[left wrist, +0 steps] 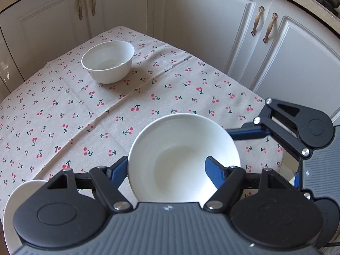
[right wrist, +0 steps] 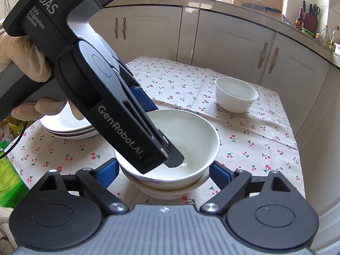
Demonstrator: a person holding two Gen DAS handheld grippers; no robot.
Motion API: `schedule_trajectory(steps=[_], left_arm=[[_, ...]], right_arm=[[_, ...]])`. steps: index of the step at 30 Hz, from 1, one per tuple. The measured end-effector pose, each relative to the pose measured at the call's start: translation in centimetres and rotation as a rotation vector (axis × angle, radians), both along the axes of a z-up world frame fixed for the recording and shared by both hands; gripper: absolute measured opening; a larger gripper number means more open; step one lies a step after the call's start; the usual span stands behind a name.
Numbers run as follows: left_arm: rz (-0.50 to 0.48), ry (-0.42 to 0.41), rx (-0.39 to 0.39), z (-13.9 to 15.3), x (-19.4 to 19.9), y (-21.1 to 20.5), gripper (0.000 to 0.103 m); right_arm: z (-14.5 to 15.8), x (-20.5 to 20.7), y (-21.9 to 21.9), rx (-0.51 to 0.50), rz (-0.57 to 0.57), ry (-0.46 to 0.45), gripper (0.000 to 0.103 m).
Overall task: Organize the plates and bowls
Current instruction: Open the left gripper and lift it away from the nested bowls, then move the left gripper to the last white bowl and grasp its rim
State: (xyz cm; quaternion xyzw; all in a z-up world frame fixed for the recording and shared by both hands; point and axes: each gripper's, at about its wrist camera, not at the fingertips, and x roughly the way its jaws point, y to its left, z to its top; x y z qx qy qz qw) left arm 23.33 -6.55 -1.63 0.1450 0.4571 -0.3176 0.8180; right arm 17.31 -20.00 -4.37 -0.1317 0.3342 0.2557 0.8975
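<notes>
A white bowl (left wrist: pixel 170 148) (right wrist: pixel 195 131) sits nested in a second bowl (right wrist: pixel 170 189) on the cherry-print cloth. My left gripper (left wrist: pixel 167 167) straddles its rim: one finger (left wrist: pixel 214 170) is down inside the bowl and the other (left wrist: pixel 119 170) is outside the wall, with a wide gap and no pinch visible. My right gripper (right wrist: pixel 164 171) stands wide open, its blue fingers (right wrist: pixel 221 172) on either side of the stacked bowls and clear of them. A third white bowl (left wrist: pixel 108 61) (right wrist: pixel 235 95) stands alone further back. A stack of white plates (right wrist: pixel 65 127) (left wrist: pixel 19 193) lies to the left.
The cloth-covered table (left wrist: pixel 63 116) is small and hemmed in by white cabinet doors (left wrist: pixel 191 21) at the back and right. A gloved hand (right wrist: pixel 25 63) holds the left gripper's handle. Green packaging (right wrist: pixel 8 170) sits off the table's left edge. The counter (right wrist: pixel 255 2) above carries bottles and knives.
</notes>
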Motion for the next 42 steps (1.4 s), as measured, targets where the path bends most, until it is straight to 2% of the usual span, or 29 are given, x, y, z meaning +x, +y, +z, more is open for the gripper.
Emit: schedule_trajectory(steps=[4, 11, 15, 23, 36, 42], left_arm=[[0.011, -0.012, -0.006, 0.4, -0.1, 0.3, 0.083], [0.038, -0.055, -0.024, 2.0, -0.7, 1.0, 0.084], [0.062, -0.094, -0.054, 3.2, -0.8, 1.8, 0.091], [0.086, -0.097, -0.079, 3.4, -0.1, 2.3, 0.091], [0.069, -0.095, -0.104, 3.3, 1.0, 2.2, 0.091], [0.079, -0.115, -0.112, 3.9, 3.4, 2.2, 0.091]], right_arm=[[0.3, -0.7, 0.0, 0.000, 0.024, -0.038, 0.103], [0.4, -1.4, -0.4, 0.002, 0.033, -0.047, 0.103], [1.1, -2.1, -0.7, 0.021, 0.064, -0.079, 0.103], [1.8, -1.9, -1.4, 0.092, 0.089, -0.091, 0.103], [1.2, -1.0, -1.1, 0.067, 0.114, -0.046, 0.103], [2.9, 0.5, -2.3, 0.083, 0.105, -0.089, 0.103]])
